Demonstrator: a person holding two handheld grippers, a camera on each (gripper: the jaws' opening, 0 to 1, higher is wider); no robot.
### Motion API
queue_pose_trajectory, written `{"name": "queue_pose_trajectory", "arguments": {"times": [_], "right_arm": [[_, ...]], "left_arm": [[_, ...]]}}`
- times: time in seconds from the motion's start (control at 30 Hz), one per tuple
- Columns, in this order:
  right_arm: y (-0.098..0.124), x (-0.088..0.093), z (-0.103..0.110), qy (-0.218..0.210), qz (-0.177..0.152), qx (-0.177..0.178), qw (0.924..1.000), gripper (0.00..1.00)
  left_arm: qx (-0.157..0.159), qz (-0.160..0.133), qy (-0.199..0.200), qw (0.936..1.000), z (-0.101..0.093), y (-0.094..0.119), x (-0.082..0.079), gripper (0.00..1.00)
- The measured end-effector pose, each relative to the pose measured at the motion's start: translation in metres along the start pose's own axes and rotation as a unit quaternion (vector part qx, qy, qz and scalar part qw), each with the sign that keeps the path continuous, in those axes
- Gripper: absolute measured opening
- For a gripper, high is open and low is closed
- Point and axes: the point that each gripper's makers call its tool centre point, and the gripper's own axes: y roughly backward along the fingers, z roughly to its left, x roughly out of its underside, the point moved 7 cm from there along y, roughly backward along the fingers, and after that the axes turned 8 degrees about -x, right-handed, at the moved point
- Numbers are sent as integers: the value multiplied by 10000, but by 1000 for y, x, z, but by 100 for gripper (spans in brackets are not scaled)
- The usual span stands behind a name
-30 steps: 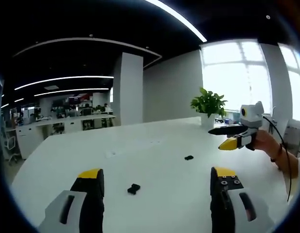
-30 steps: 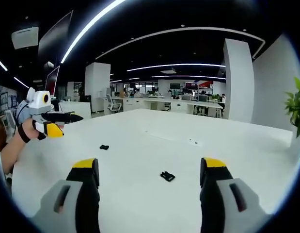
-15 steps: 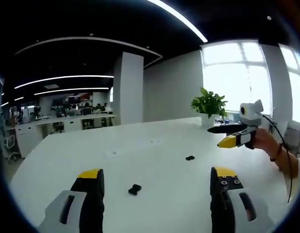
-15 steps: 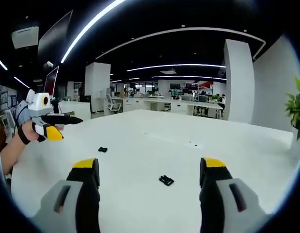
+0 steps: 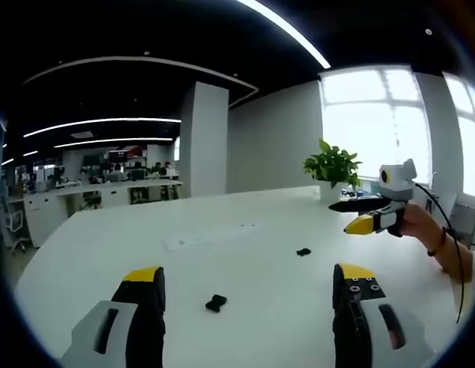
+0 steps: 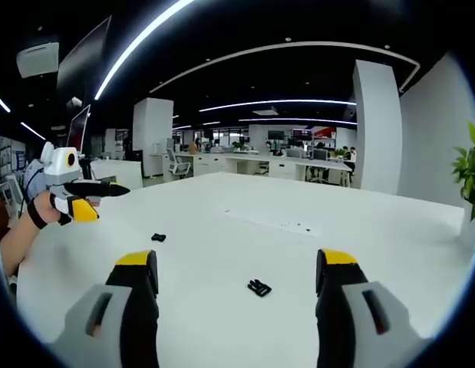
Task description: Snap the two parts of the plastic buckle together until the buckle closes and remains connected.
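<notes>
On the white table (image 5: 245, 268), 2 buckle parts (image 5: 216, 303) (image 5: 303, 251) well apart, both tongs (image 5: 249, 287) (image 6: 237, 272) spread

Bright window (image 5: 375, 123) glare washes out the left gripper view; ceiling light strips (image 6: 145, 42) bend with fisheye distortion.

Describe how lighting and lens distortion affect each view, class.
Left gripper view: bright windows overexpose, glare behind the green potted plant; ceiling light strips bow. Right gripper view: evenly lit, white table bulges; small black plastic buckle part casts almost no shadow.
</notes>
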Motion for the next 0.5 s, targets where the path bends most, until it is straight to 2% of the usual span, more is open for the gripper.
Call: {"name": "queue_pose_trajectory", "arguments": {"times": [0.3, 0.5], "right_arm": [[-5, -5, -1, 2, -4, -22, 10000, 85], [-8, -9, 0, 2, -24, -42, 10000, 85]], "left_arm": [[-15, -20, 5, 10000, 6, -3, -5, 92], [25, -58, -10, 10000, 4, -4, -10, 92]]}}
